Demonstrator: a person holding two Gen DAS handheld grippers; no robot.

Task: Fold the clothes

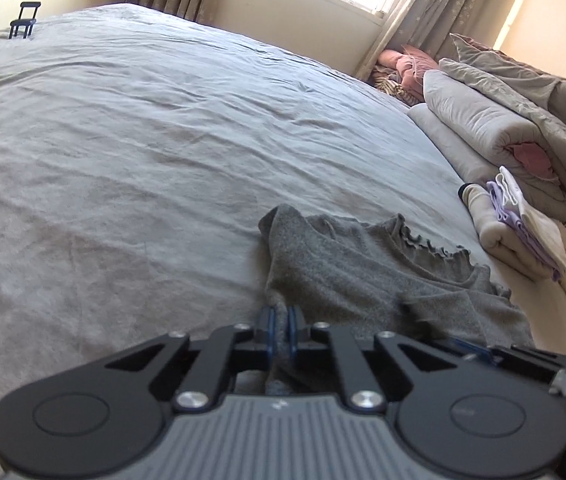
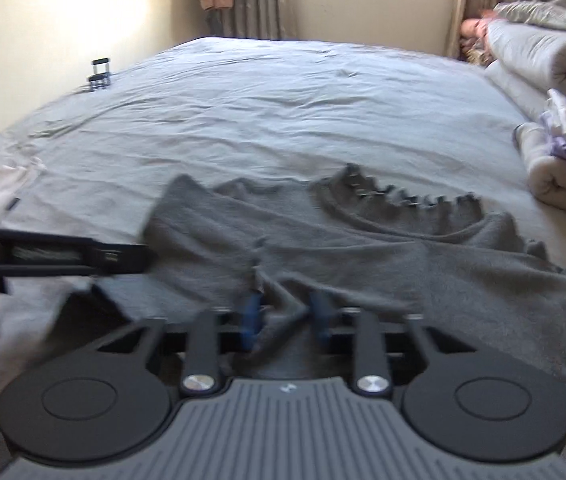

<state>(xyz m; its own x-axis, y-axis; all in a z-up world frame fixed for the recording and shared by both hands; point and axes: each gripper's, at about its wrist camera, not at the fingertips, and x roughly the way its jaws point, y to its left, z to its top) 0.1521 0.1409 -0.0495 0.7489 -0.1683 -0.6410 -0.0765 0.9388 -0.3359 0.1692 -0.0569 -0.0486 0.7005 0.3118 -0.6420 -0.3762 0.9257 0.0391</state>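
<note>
Left hand-held gripper [image 1: 280, 330] is pinched tight on the near edge of the grey top [image 1: 371, 276], which lies spread on the bed [image 1: 163, 140] just ahead of it. Right hand-held gripper [image 2: 285, 320] has a bunched fold of the same top between its blue pads, jaws looking a bit apart in the blur. Folded stack [image 1: 523, 224] sits off to the right.
</note>
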